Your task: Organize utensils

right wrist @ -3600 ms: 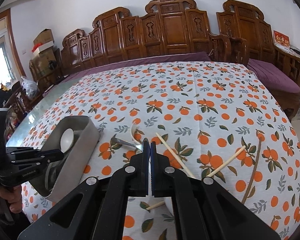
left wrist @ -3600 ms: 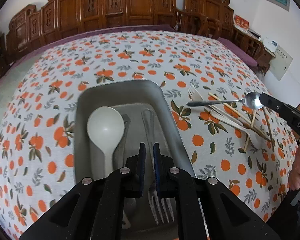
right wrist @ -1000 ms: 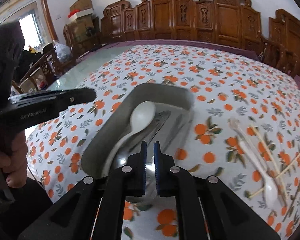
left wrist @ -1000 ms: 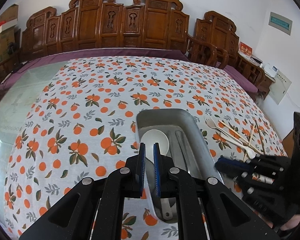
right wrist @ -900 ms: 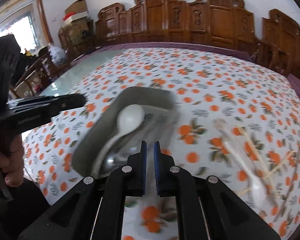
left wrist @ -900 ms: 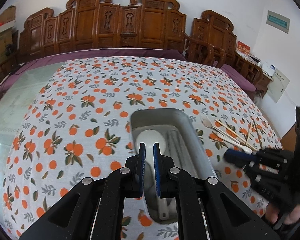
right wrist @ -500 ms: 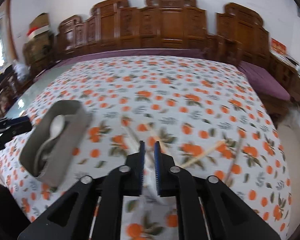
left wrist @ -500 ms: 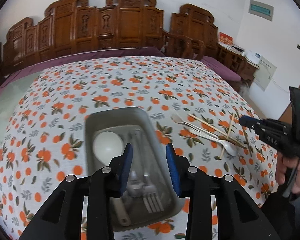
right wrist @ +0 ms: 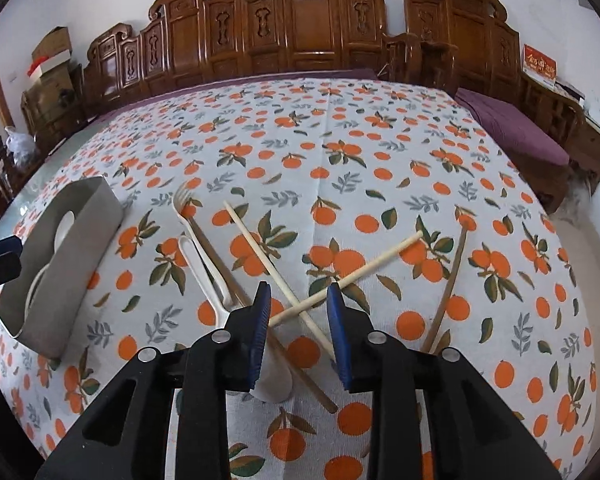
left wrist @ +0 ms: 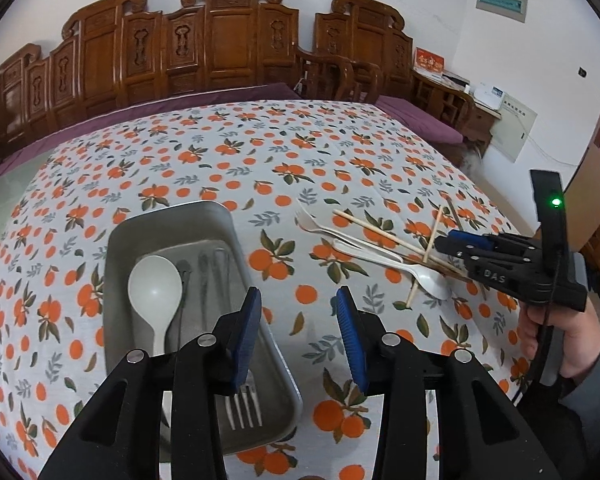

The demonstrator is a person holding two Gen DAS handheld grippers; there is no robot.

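Showing bright, even daylight, soft shadows, sharp focus; bending strongly toward dark rounded fisheye corners.

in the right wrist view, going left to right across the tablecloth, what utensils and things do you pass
metal tray → white plastic fork → pale chopstick lying along the view → pale chopstick lying across it → dark brown chopstick
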